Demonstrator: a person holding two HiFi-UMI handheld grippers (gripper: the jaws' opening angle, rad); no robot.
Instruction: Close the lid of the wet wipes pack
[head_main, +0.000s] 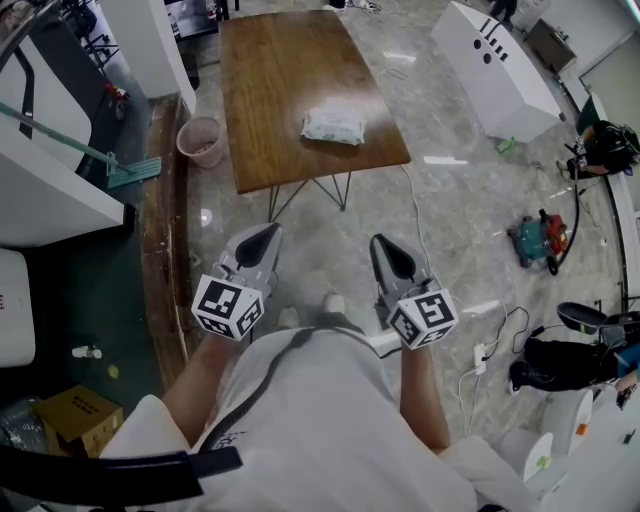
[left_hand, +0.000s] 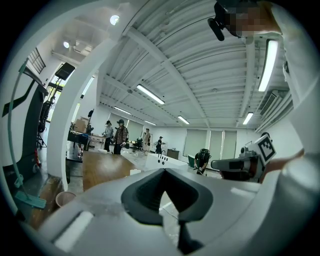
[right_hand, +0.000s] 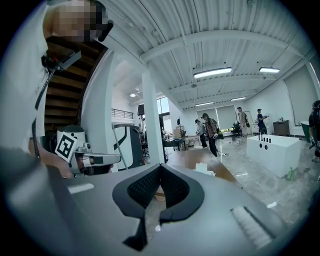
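Note:
The wet wipes pack (head_main: 333, 126) is a pale, flat pack lying near the front right edge of the brown wooden table (head_main: 290, 90), well ahead of both grippers. Its lid is too small to make out. My left gripper (head_main: 268, 234) and right gripper (head_main: 383, 243) are held side by side over the floor, short of the table, both pointing toward it. Each is shut with nothing between its jaws. In the right gripper view the pack (right_hand: 203, 168) shows as a small white block beyond the closed right gripper (right_hand: 161, 166). The left gripper (left_hand: 164, 170) also shows its tips meeting.
A pink waste bin (head_main: 202, 141) stands by the table's left front leg. A white cabinet (head_main: 495, 65) is at the far right. A red and green tool (head_main: 535, 240), cables and a power strip (head_main: 480, 357) lie on the floor to the right. People (right_hand: 211, 131) stand far off.

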